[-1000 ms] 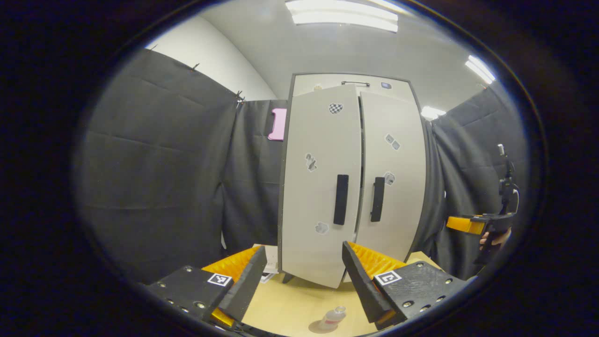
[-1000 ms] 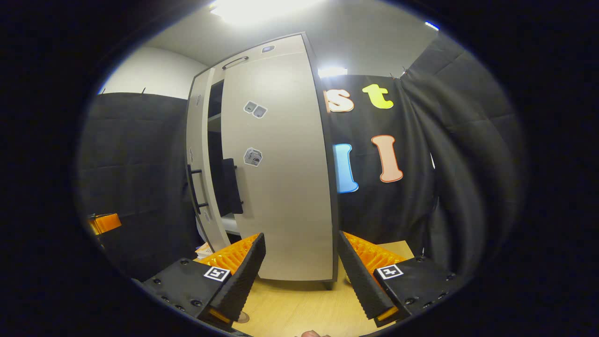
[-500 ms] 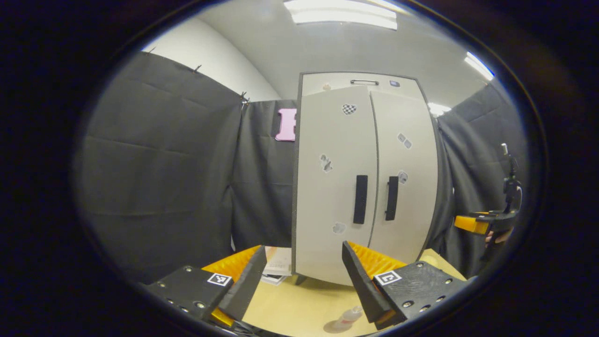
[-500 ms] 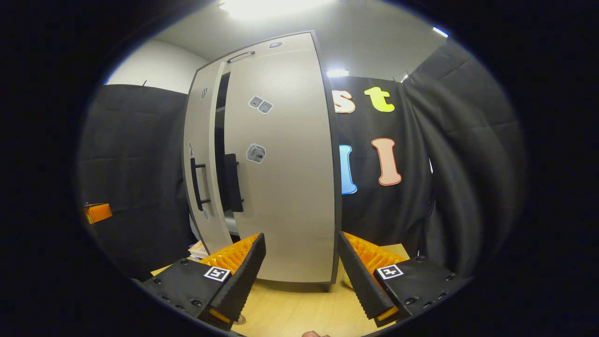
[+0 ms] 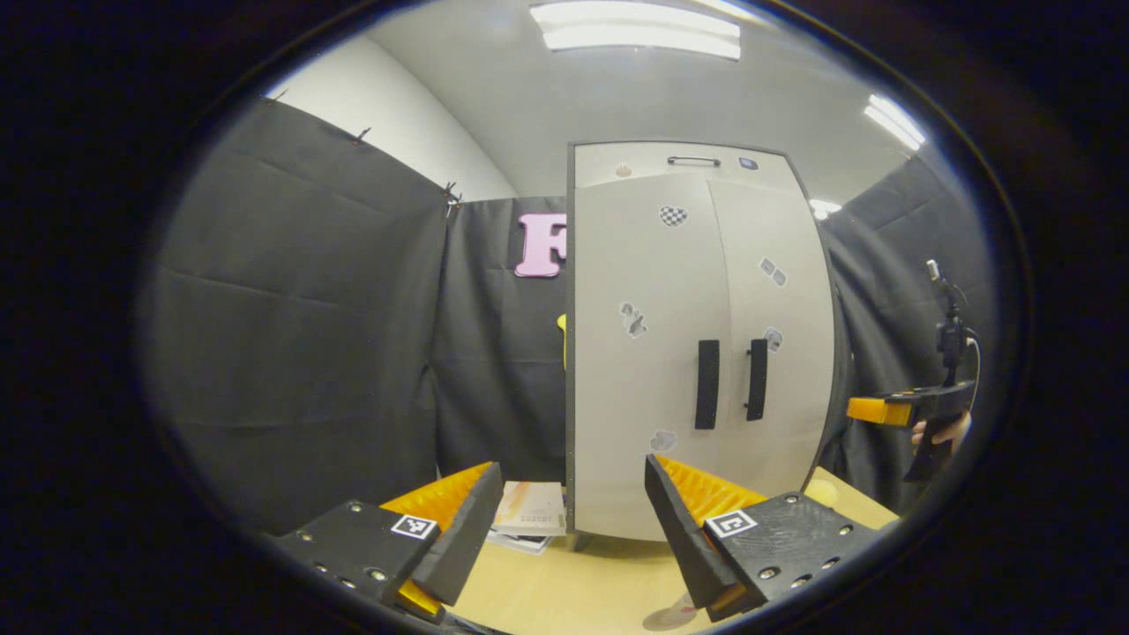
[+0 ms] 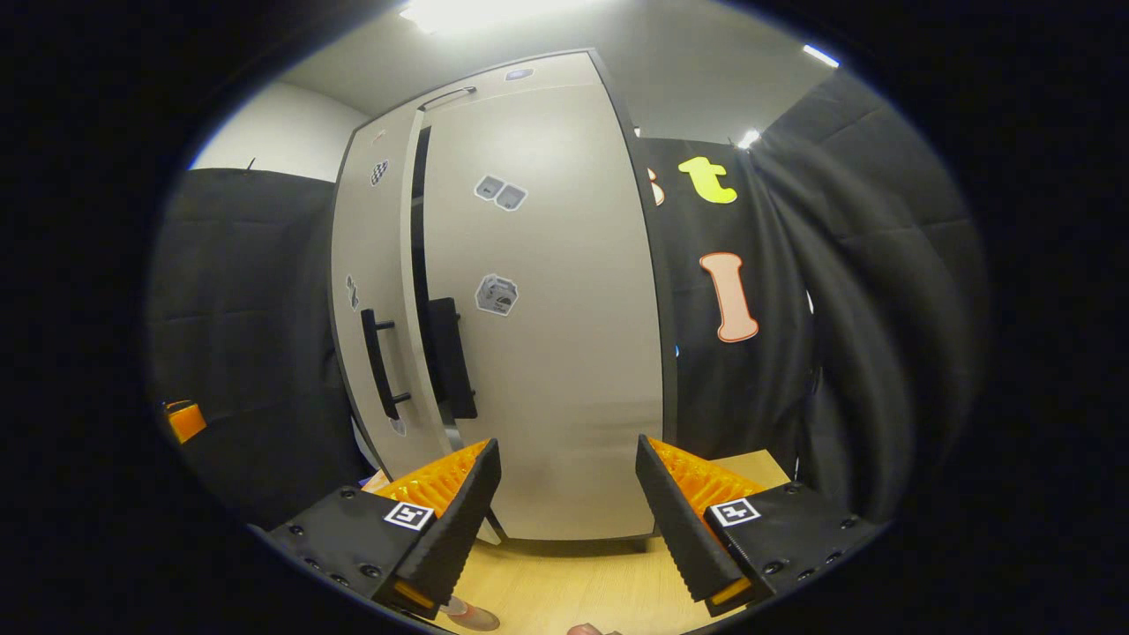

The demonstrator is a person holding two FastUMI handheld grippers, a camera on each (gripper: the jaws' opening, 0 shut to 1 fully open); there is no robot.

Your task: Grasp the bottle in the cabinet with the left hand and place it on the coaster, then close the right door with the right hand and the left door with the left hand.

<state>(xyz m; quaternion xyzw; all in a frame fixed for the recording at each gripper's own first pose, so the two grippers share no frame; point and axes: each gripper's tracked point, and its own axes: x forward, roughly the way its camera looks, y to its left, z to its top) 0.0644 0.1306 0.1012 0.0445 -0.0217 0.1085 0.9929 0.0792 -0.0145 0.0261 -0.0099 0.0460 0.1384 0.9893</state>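
You face one pale cabinet (image 5: 697, 353) with two doors and two dark vertical handles, standing on one wooden table (image 5: 582, 586). In the left gripper view the left door (image 5: 639, 370) and right door (image 5: 776, 353) look flush, their handles side by side at the view's 3 o'clock. In the right gripper view a dark gap shows between the left door (image 6: 370, 300) and the right door (image 6: 547, 317), so the left one is not fully home.

Your left gripper (image 5: 569, 529) is spread wide at 6 o'clock, holding nothing, touching nothing. Your right gripper (image 6: 564, 520) is likewise spread wide and empty, its fingers framing the foot of the right door without visible contact. The right gripper (image 5: 882, 410) also shows at the left gripper view's 3 o'clock, off beside the cabinet, your hand (image 5: 939, 434) on its grip.

One bottle (image 6: 463, 611) stands on the table at 7 o'clock in the right gripper view, mostly hidden by the finger; its base is hidden, so the coaster cannot be told. One stack of booklets (image 5: 529, 516) lies at the cabinet's left foot.
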